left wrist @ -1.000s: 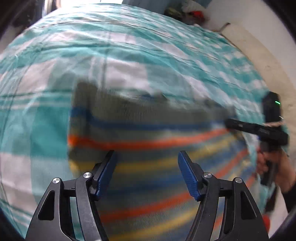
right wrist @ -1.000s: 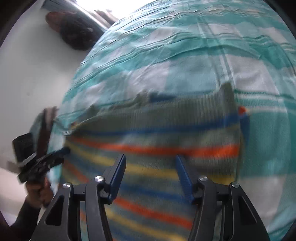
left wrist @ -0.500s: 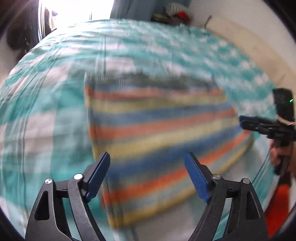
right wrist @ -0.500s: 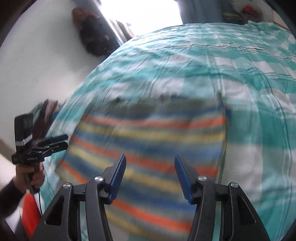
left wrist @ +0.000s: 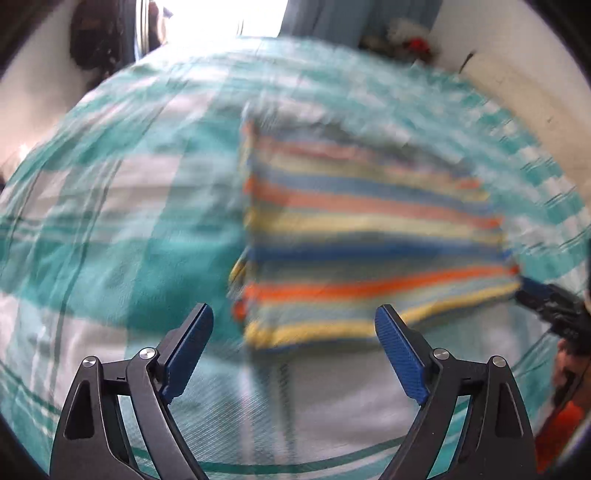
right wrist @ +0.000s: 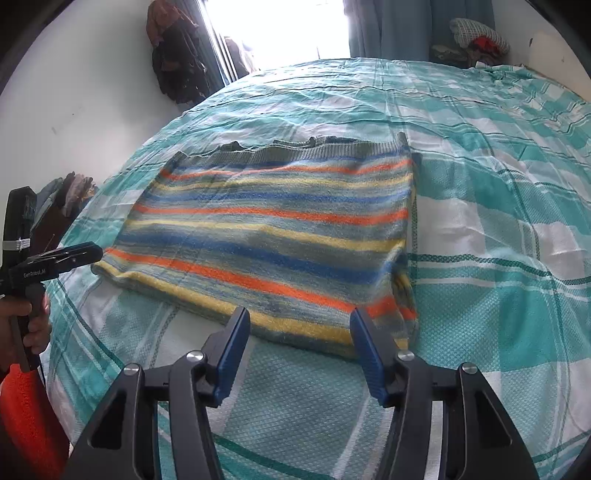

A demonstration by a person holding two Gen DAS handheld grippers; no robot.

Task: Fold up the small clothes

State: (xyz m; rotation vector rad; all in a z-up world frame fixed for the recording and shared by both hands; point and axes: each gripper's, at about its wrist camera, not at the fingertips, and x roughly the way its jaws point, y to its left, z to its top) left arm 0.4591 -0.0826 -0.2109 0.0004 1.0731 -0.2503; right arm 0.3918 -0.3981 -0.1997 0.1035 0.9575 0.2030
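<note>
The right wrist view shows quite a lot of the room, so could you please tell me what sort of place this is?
Most likely a bedroom in a home. A striped knitted sweater lies flat on a teal and white checked bedsheet, dark clothes hanging on the white wall, and blue curtains by a bright window.

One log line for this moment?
left tool: open, empty | right tool: open, empty | striped sweater: folded, flat on checked bedsheet
</note>
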